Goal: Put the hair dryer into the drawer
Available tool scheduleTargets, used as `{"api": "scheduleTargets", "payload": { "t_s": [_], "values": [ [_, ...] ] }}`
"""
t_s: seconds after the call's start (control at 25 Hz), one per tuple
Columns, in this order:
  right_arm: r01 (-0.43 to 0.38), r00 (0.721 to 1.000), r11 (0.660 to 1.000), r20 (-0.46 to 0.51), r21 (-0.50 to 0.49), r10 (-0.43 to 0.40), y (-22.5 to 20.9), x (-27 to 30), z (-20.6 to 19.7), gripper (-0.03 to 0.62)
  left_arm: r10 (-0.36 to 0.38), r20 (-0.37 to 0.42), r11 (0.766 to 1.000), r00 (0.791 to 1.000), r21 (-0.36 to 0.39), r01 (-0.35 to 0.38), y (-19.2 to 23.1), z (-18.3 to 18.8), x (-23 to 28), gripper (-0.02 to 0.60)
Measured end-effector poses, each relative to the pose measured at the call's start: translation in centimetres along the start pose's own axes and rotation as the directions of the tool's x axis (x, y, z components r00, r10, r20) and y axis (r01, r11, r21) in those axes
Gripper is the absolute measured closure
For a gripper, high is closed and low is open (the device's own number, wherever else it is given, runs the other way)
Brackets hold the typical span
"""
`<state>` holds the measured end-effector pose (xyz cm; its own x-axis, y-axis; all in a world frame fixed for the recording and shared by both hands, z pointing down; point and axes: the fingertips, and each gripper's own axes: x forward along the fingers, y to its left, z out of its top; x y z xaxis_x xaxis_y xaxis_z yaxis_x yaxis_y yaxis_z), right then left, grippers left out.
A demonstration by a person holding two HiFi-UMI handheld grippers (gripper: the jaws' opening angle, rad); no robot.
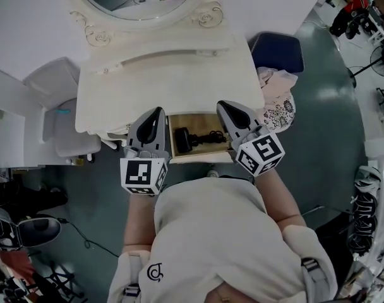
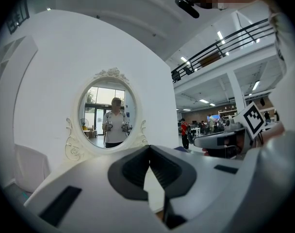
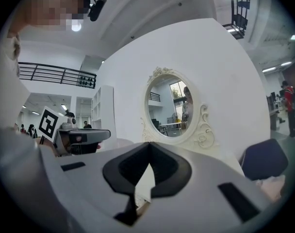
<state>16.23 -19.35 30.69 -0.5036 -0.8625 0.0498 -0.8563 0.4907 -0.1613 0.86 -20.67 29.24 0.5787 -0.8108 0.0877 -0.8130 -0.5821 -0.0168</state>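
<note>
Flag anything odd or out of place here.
Only the drawer stands pulled out, the black hair dryer and its cord lying inside. Crumpled cloth is heaped right of the dressing table. Nothing looks spilled or broken.

We see a white worktop [image 1: 179, 87] with a round mirror [image 1: 208, 12] standing at its back. Its drawer [image 1: 201, 155] is open at the front. A black hair dryer [image 1: 182, 139] and its cord [image 1: 212, 136] lie inside the drawer.

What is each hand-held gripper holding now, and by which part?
Nothing. The left hand-held gripper and the right hand-held gripper are both shut and empty; the hair dryer lies in the open drawer between them.
</note>
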Motion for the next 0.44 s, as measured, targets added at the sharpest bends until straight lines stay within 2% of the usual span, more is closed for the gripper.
{"api": "scheduleTargets", "payload": {
  "t_s": [0.44],
  "values": [
    [-0.003,1.0,1.0,0.021,-0.02,0.003,-0.4,-1.7,0.7,0.588,-0.002,0.015,1.0,1.0,-0.011,0.002,-1.6,0.3,0.1,0.568]
  ]
}}
